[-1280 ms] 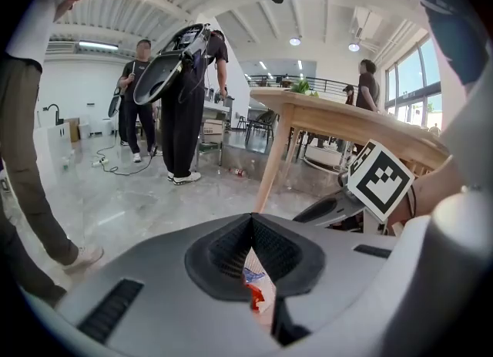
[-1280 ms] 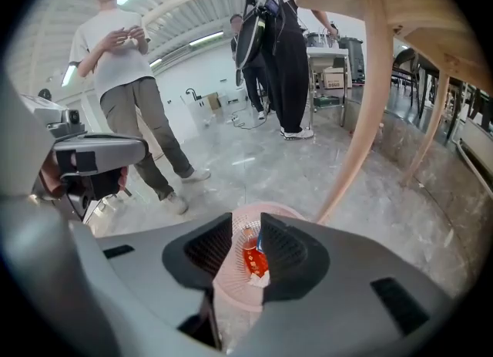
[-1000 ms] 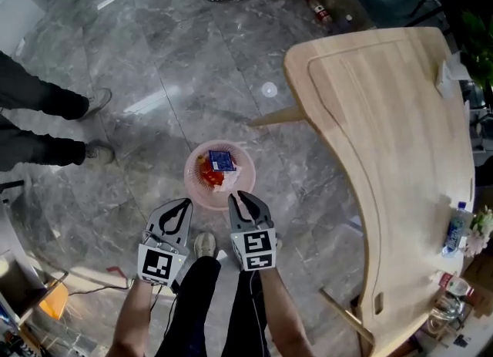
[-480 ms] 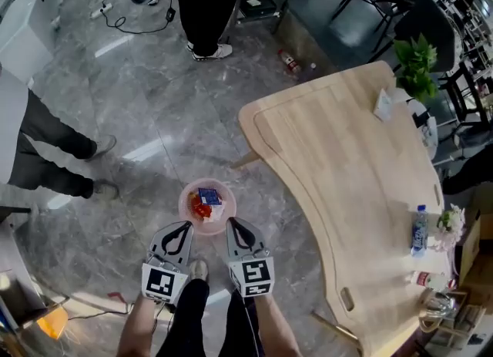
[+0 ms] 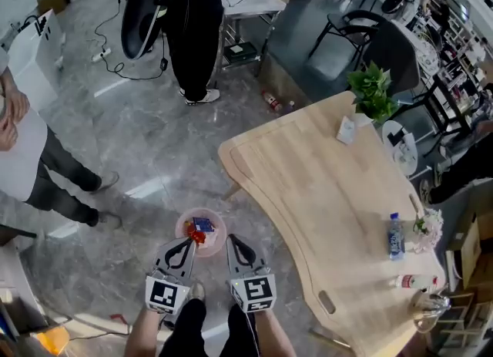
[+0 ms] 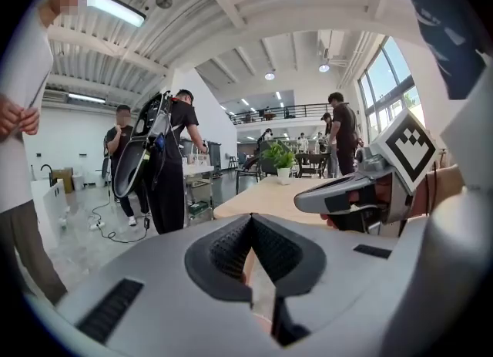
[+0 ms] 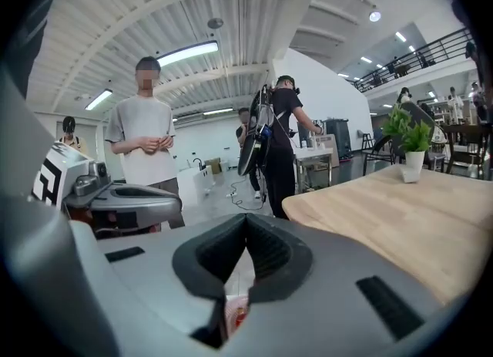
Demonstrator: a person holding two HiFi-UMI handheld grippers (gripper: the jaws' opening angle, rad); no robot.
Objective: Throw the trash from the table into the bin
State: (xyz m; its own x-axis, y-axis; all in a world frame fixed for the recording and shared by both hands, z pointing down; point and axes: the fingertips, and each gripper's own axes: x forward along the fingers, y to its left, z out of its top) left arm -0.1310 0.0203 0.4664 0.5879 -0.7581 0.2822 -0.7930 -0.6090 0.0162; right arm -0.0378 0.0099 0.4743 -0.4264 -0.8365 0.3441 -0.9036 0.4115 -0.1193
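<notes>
The bin (image 5: pixel 180 228) is a small round pink basket, open at the top. It stands upright on the grey floor, just off the long curved edge of the table (image 5: pixel 323 193) and near the table's rounded corner. The trash lies inside it: a blue packet (image 5: pixel 202 224) lying flat on top, and a crumpled red wrapper (image 5: pixel 194 236) touching it. The table is pale wood, with a shallow groove following its rim.

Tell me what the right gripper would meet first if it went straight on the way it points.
Nothing close: the right gripper points past the wooden table, left of its corner, over open floor. Farther on, likely the floor short of the person in black; depth is unclear.
</notes>
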